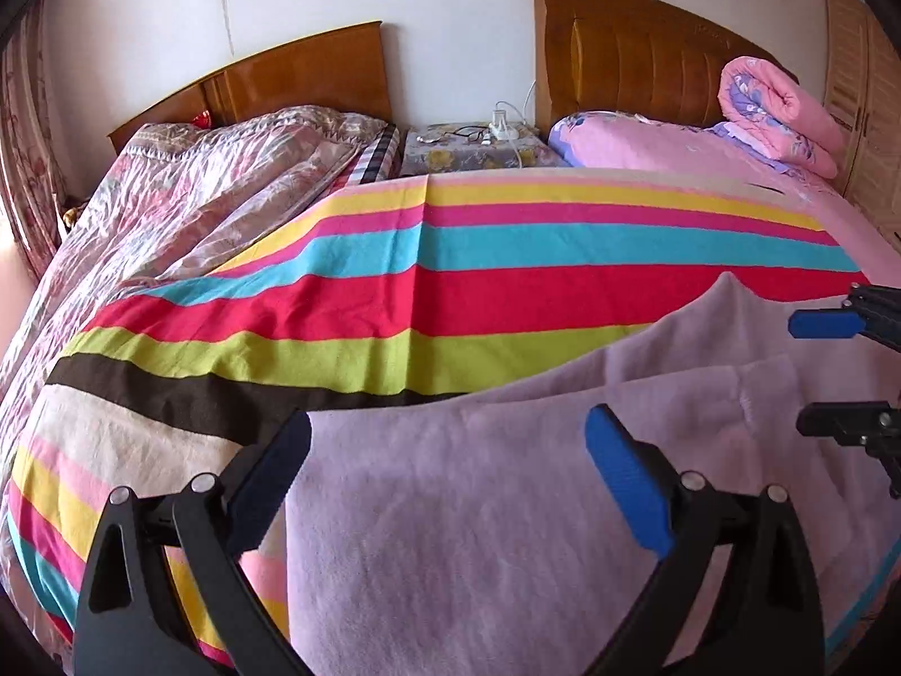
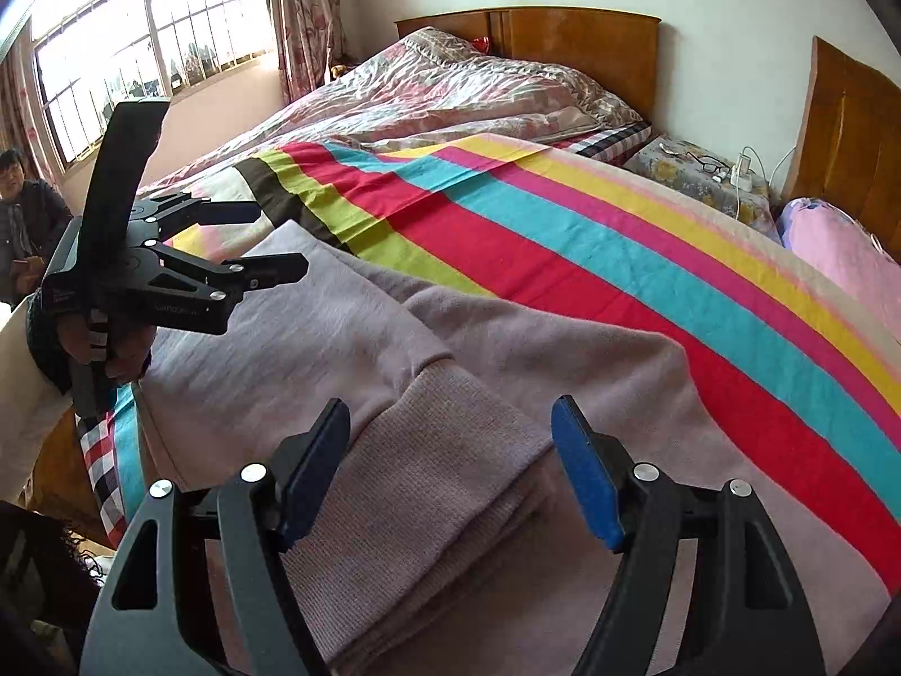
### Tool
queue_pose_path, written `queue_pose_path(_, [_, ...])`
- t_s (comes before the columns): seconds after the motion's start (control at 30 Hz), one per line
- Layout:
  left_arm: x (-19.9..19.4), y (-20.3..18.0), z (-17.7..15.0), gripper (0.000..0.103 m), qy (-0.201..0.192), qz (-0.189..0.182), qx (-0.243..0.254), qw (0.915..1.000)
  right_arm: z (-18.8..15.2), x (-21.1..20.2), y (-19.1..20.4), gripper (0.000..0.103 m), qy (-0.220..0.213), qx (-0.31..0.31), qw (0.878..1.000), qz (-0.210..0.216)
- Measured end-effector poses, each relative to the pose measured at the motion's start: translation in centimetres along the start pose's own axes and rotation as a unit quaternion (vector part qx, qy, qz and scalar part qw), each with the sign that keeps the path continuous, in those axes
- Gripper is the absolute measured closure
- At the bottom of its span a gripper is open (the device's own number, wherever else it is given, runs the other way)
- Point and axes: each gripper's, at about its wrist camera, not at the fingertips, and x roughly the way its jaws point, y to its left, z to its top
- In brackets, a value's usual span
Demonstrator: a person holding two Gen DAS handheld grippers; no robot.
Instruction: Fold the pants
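Right gripper (image 2: 450,462): jaws wide apart, nothing pressed between the blue pads; it hangs above the ribbed waistband (image 2: 433,467) of the pants. Left gripper (image 1: 450,473): jaws also wide, empty, poised over the cloth; in the right wrist view it sits at the left, held by a hand (image 2: 107,343) in a pale sleeve. Pants (image 1: 507,507): lilac, soft knit, lying flat on the striped blanket (image 1: 450,293) at the near edge of the bed, folded lengthwise with one layer over the other. Behind: second bed with a floral quilt (image 1: 197,180), nightstand (image 1: 473,152) between two wooden headboards, rolled pink quilt (image 1: 783,112) at far right.
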Motion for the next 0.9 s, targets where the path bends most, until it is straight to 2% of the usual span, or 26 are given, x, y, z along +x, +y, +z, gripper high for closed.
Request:
queue_pose_path(0.03, [-0.1,-0.6,0.6,0.003,-0.007,-0.009,0.009,0.9999,0.6,0.2,-0.9,0.032,-0.002,0.004,1.0,0.011])
queue_pose_path(0.1, [1.3,-1.8,1.4,0.002,-0.003,-0.008,0.035,0.9993,1.6,2.2,-2.7,0.031,0.021,0.01,0.998,0.057])
queue_pose_path(0.2, [5.5,-1.9,0.6,0.002,0.05,0.0,0.027,0.9984,1.9,6.4,-5.6,0.031,0.068,0.038,0.991,0.111])
queue_pose_path(0.23, [6.3,-1.8,0.1,0.002,0.062,-0.001,0.023,0.9978,1.9,6.7,-6.6,0.031,0.06,0.054,0.988,0.135])
queue_pose_path(0.27, [6.3,-1.6,0.0,0.001,0.057,-0.003,0.019,0.9982,2.0,6.4,-7.4,0.031,0.052,0.075,0.986,0.139])
queue_pose_path(0.33, [5.8,-1.3,0.4,0.002,0.053,0.018,0.013,0.9983,2.1,5.3,-8.5,0.03,0.046,0.099,0.991,0.074])
queue_pose_path(0.37, [5.5,-1.4,0.7,0.002,0.048,0.022,0.01,0.9985,2.0,4.5,-8.8,0.029,0.034,0.105,0.992,0.067])
queue_pose_path(0.43, [4.9,-2.1,1.8,0.002,0.037,0.012,0.019,0.9991,1.6,3.1,-9.4,0.026,0.006,0.128,0.988,0.091])
queue_pose_path(0.47, [5.1,-2.8,2.4,0.002,0.037,0.017,0.032,0.9986,1.2,2.9,-9.6,0.023,0.006,0.136,0.986,0.091])
queue_pose_path(0.5, [5.9,-3.5,2.8,0.002,0.043,0.027,0.05,0.9974,0.7,3.1,-9.9,0.02,0.017,0.141,0.987,0.077])
queue_pose_path(0.57, [8.9,-4.7,2.8,0.001,0.09,0.042,0.086,0.9913,-0.4,4.1,-11.2,0.019,0.043,0.17,0.983,0.043])
queue_pose_path(0.6, [9.5,-4.5,2.7,0.001,0.086,0.034,0.075,0.9928,-0.6,3.7,-11.9,0.021,0.026,0.189,0.98,0.055])
queue_pose_path(0.63, [9.9,-3.8,3.0,0.001,0.094,0.026,0.055,0.9938,-0.7,3.0,-12.5,0.021,0.024,0.209,0.977,0.043])
queue_pose_path(0.67, [10.0,-3.3,3.2,0.001,0.105,0.017,0.041,0.9935,-0.8,2.1,-12.9,0.021,0.025,0.221,0.975,0.006])
queue_pose_path(0.7, [9.7,-3.1,3.4,0.002,0.103,0.036,0.037,0.9934,-1.0,0.9,-13.2,0.019,0.019,0.228,0.973,-0.027])
queue_pose_path(0.73, [8.8,-3.2,3.6,0.003,0.084,0.068,0.038,0.9934,-1.5,-0.9,-13.5,0.019,0.0,0.24,0.97,-0.038])
queue_pose_path(0.77, [7.5,-3.4,3.7,0.004,0.058,0.077,0.038,0.9946,-2.2,-2.8,-13.8,0.018,-0.022,0.255,0.966,-0.038])
queue_pose_path(0.83, [5.2,-4.1,3.9,0.002,0.026,0.05,0.026,0.9981,-4.4,-5.9,-14.2,0.015,-0.044,0.274,0.959,-0.057])
queue_pose_path(0.9, [4.1,-5.2,3.5,0.002,0.008,0.051,0.02,0.9985,-7.1,-7.9,-14.8,0.015,-0.031,0.292,0.95,-0.103])
